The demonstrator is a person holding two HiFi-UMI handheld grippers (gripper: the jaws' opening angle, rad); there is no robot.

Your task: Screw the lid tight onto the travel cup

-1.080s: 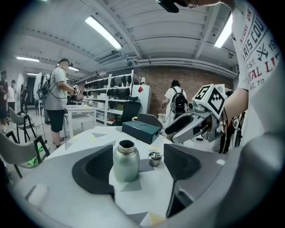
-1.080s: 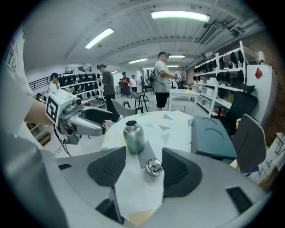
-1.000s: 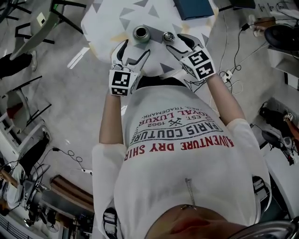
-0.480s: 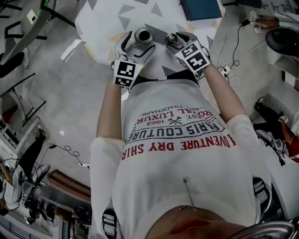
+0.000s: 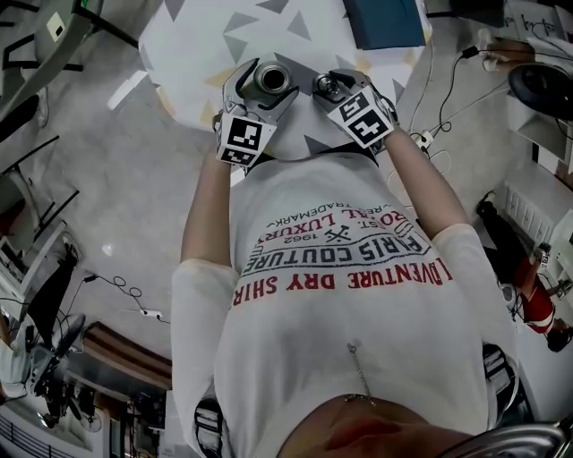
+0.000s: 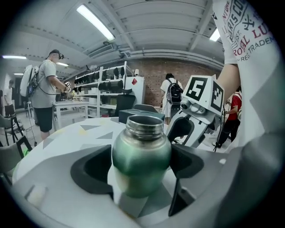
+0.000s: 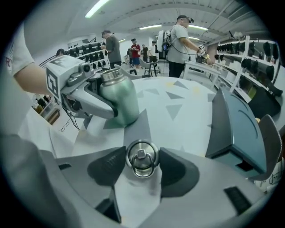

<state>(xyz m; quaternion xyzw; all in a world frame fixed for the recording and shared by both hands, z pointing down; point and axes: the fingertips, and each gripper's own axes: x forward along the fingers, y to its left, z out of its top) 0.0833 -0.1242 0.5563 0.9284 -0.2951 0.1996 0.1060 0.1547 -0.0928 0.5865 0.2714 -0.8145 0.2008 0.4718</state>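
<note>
A green metal travel cup point(image 5: 271, 79) stands upright and lidless on the white table point(image 5: 192, 40). My left gripper point(image 5: 267, 82) has a jaw on each side of its body, pads close to the walls with no firm press visible; in the left gripper view the cup point(image 6: 141, 156) fills the gap. To its right the round steel lid point(image 5: 326, 86) with a ring handle lies flat on the table. My right gripper point(image 5: 329, 88) straddles the lid point(image 7: 141, 159), pads right beside its rim. The cup point(image 7: 119, 95) and left gripper point(image 7: 73, 87) appear at upper left in the right gripper view.
A dark blue box point(image 5: 383, 22) lies on the table's far right part, seen close on the right as the box point(image 7: 236, 124). Cables and a power strip point(image 5: 437, 136) lie on the floor to the right. People stand at benches behind.
Both grippers have moved forward from the table's near edge: the left one now surrounds the cup, the right one surrounds the lid. Cup and lid stay in place.
</note>
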